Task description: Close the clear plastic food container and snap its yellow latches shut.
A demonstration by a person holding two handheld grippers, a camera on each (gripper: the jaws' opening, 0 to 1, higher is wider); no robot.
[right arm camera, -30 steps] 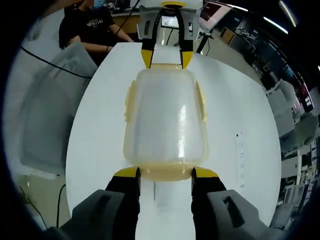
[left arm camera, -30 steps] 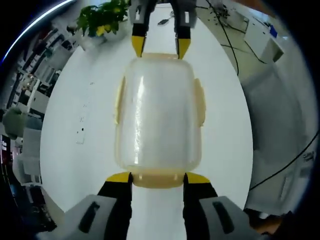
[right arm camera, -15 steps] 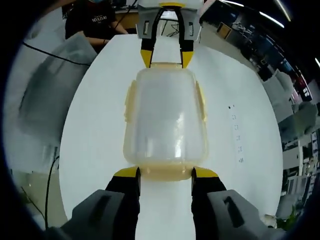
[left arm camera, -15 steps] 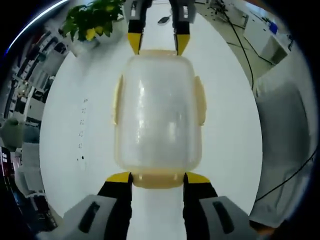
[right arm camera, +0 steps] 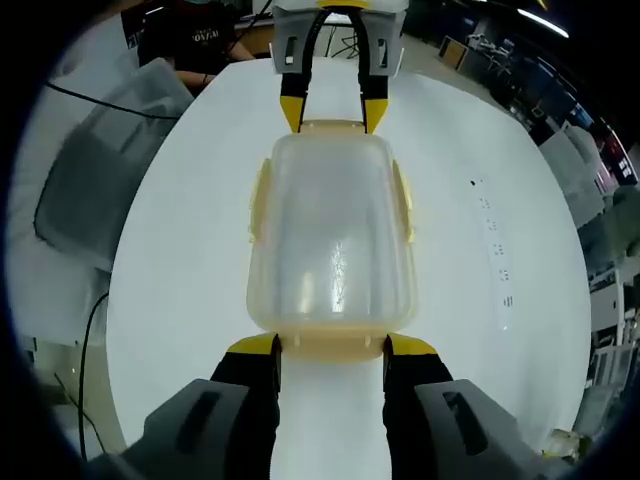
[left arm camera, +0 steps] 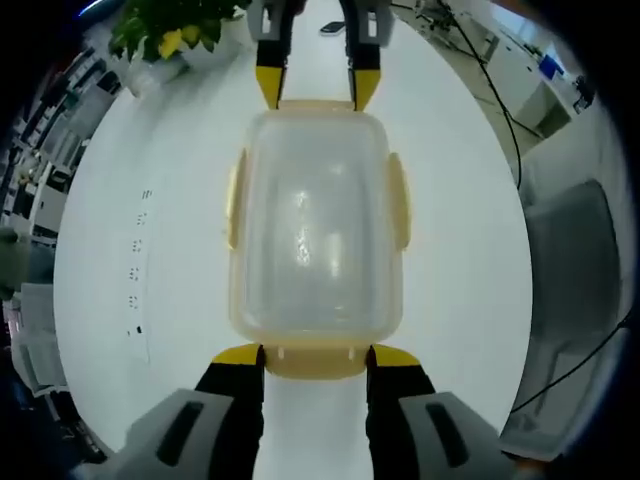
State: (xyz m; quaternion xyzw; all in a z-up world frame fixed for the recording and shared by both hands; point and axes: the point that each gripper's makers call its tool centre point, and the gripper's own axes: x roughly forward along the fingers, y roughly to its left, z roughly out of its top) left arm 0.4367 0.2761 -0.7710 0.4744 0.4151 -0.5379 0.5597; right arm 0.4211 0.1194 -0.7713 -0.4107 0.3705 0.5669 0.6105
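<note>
Clear plastic container, one, mid-table, is being flanked at opposite ends by left gripper and right gripper, jaws wide. Four yellow latches counted; snapped or not is being obscured.

Clear plastic food container, rounded rectangular, lid on, lying flat on white surface, pale yellow latches at both long sides and both ends.

White table, plant (possibly potted), cables
</note>
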